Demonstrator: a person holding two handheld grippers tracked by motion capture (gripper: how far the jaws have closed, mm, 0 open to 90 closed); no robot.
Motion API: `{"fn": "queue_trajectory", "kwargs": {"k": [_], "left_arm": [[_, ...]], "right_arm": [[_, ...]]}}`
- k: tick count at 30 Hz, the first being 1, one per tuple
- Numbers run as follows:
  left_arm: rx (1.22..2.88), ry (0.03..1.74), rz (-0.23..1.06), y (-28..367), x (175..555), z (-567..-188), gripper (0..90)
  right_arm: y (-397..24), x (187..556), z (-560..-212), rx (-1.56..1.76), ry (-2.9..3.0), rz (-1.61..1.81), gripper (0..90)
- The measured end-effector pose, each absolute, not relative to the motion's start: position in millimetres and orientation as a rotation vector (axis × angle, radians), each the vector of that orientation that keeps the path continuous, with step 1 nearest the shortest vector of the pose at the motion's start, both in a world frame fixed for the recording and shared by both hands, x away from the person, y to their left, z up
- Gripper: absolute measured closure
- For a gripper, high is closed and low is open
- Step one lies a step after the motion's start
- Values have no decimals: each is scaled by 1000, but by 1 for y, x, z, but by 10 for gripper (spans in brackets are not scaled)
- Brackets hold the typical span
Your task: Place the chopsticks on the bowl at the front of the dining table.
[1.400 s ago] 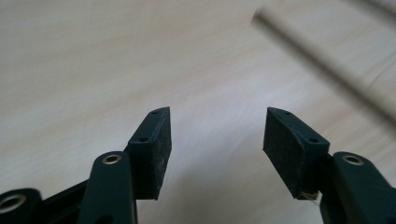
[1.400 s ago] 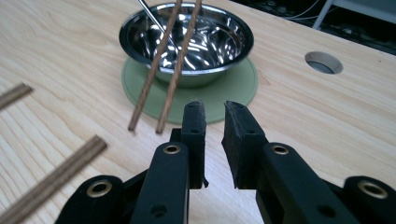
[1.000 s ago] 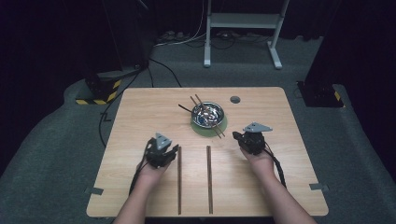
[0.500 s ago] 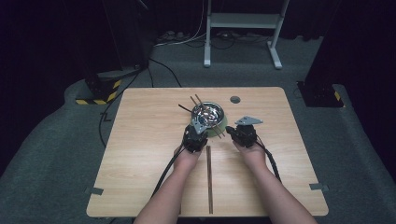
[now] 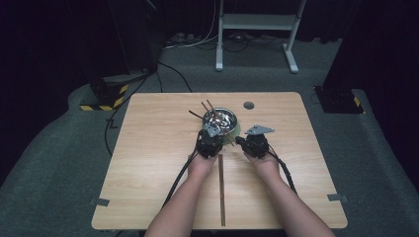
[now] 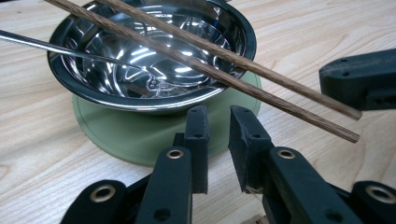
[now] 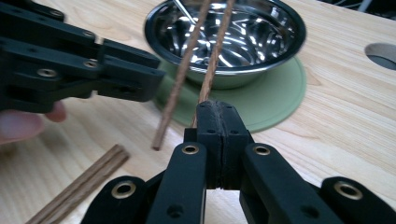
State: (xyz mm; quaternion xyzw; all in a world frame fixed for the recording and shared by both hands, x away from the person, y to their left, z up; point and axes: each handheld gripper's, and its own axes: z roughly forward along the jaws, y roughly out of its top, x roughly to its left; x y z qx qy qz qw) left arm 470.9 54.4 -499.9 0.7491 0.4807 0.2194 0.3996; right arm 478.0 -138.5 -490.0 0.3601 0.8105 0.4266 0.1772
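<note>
A steel bowl (image 5: 223,118) (image 6: 154,70) (image 7: 261,37) stands on a round green mat (image 6: 121,130) (image 7: 280,93). Two wooden chopsticks (image 6: 210,51) (image 7: 219,42) rest across its rim, with their near ends off the table. A thin metal rod (image 6: 56,49) also leans in the bowl. My left gripper (image 5: 211,133) (image 6: 218,114) sits just before the mat, its jaws drawn to a narrow slit with nothing in it. My right gripper (image 5: 239,140) (image 7: 215,105) is shut, pads touching. One chopstick's end lies right behind its tips.
Wooden chopsticks (image 5: 221,187) (image 7: 79,186) lie together on the table between my forearms. A round hole (image 5: 248,105) (image 7: 383,53) is in the tabletop behind the bowl. A white stand (image 5: 257,29) and cables are on the floor beyond the table.
My left hand has moved right from the left chopstick's spot to the bowl, and that chopstick is gone from there. The right gripper has edged toward the bowl.
</note>
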Motion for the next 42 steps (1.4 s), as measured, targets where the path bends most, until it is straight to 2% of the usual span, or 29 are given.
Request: {"fn": "queue_trajectory", "kwargs": {"k": [9,20,42], "left_arm": [[1881,1214,558,55,471,-500,757],[1843,1217,573,53,474,-498,791],[1848,1220,566,58,472,-499,790]], "right_arm": [[-131,470,-493,985,2307,1208,883],[-128,486,-493,1021,2268,1205,862],[-110,475,-496,964,2304,1206,860]]}}
